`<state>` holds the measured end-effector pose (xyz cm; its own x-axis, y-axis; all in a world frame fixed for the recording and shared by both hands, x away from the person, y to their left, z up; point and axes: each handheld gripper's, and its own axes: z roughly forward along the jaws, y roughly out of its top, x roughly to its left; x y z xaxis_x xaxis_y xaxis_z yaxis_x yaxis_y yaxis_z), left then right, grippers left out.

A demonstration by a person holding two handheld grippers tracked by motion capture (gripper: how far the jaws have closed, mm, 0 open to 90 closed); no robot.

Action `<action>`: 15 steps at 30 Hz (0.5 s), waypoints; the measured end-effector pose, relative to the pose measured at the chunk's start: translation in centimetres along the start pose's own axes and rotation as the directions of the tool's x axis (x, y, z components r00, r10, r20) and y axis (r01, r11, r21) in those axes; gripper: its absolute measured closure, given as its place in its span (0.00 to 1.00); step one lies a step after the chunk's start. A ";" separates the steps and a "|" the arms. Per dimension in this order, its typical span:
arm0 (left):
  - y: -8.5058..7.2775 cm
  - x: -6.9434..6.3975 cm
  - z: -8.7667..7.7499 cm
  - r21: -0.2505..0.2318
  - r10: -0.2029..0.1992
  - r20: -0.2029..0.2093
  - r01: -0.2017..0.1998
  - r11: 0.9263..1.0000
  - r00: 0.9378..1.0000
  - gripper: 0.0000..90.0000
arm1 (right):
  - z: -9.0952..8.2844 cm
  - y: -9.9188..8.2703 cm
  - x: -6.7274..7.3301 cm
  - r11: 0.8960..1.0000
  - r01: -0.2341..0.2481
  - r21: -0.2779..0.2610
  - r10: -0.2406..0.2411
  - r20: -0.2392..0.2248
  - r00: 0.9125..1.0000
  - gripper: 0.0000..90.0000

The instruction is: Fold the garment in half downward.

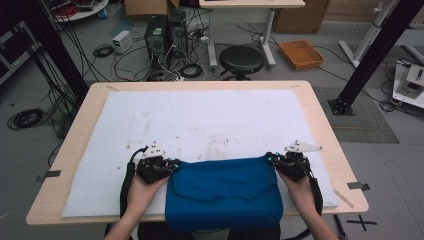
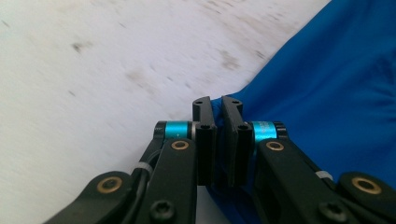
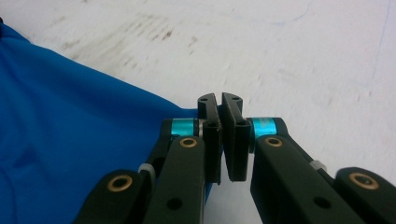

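Observation:
A folded blue cloth lies at the near edge of the white mat, hanging slightly over the table's front. My left gripper is at the cloth's far left corner. In the left gripper view its jaws are shut, with a strip of the blue cloth pinched between the pads. My right gripper is at the far right corner. In the right gripper view its jaws are shut on the tip of the blue cloth, which spreads off to the left.
The stained white mat covers most of the wooden table, with bare mat beyond the cloth. On the floor behind the table are a black stool, computer towers, tangled cables and an orange tray.

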<state>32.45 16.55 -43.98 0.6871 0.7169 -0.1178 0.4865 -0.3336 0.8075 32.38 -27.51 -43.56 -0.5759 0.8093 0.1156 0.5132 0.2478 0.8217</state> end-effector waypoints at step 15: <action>5.4 6.4 3.9 0.013 -0.037 -0.084 0.038 0.999 0.996 0.93 | 4.8 5.7 -3.5 1.000 -0.020 -0.018 0.021 0.054 0.998 0.97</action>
<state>41.56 16.98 -42.62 0.6211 0.7776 -0.0983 0.5192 -0.3143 0.7947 40.33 -26.38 -41.97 -0.5295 0.8421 0.1025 0.5130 0.2216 0.8293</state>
